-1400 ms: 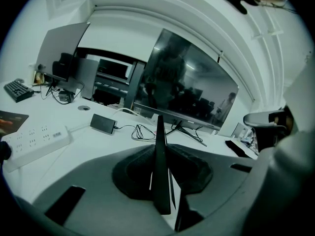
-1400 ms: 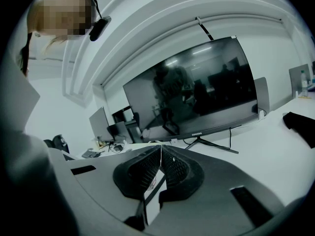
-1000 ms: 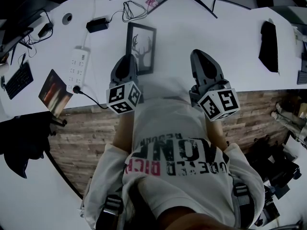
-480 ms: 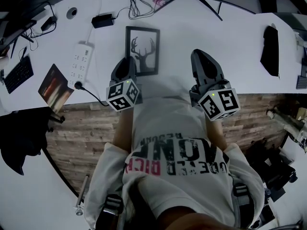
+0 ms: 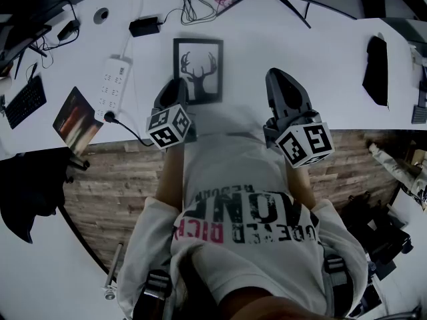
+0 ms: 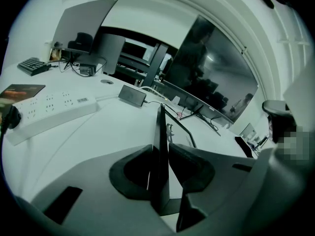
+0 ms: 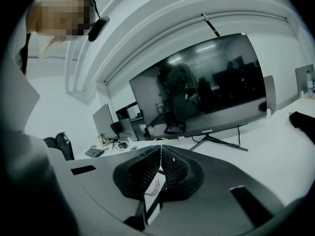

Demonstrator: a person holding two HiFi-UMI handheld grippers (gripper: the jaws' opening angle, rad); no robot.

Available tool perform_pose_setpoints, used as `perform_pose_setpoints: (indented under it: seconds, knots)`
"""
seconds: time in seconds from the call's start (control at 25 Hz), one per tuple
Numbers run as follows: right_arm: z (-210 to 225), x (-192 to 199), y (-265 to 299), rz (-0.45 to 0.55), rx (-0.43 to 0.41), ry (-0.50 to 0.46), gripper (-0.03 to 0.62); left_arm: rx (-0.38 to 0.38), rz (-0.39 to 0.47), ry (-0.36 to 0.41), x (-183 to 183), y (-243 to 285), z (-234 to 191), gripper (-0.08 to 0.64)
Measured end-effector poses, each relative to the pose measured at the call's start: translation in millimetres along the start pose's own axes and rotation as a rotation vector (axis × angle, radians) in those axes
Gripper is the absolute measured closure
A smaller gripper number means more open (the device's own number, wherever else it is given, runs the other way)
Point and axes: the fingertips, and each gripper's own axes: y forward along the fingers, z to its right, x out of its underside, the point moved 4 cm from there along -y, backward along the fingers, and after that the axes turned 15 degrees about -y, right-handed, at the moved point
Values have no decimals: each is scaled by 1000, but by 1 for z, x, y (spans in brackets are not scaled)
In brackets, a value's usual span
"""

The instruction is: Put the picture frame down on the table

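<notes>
The black picture frame (image 5: 198, 71) with a deer silhouette shows face-up over the white table (image 5: 320, 65), straight ahead of me. My left gripper (image 5: 175, 97) is shut on its near left corner. In the left gripper view the frame (image 6: 161, 146) stands edge-on, clamped between the two jaws, its glass (image 6: 181, 134) facing right. Whether the frame rests on the table I cannot tell. My right gripper (image 5: 285, 93) hovers at the table's near edge, right of the frame. It is shut, its ribbed pads (image 7: 170, 168) pressed together with nothing between them.
Left of the frame are a white power strip (image 5: 112, 87) with a plugged cable, a black adapter (image 5: 144, 27) and a tilted book (image 5: 77, 120). Coiled wires (image 5: 199, 9) lie behind the frame. A black object (image 5: 377, 62) sits far right. A large monitor (image 7: 202, 95) stands at the back.
The left gripper has shifted slightly left and turned, and the frame has swung from tilted to square with the table. The right gripper has stayed put.
</notes>
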Motion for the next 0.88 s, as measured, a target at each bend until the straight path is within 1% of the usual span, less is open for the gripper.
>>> perform_pose_setpoints:
  seconds: [0.32, 0.56, 0.88]
  knots:
    - [-2, 0, 2, 0, 1, 3, 591, -46, -63, 2, 14, 7, -15, 449]
    - [-3, -1, 2, 0, 1, 5, 591, -111, -116, 82, 25, 9, -23, 453]
    - [-3, 0, 3, -1, 0, 9, 591, -144, -146, 132, 25, 11, -22, 453]
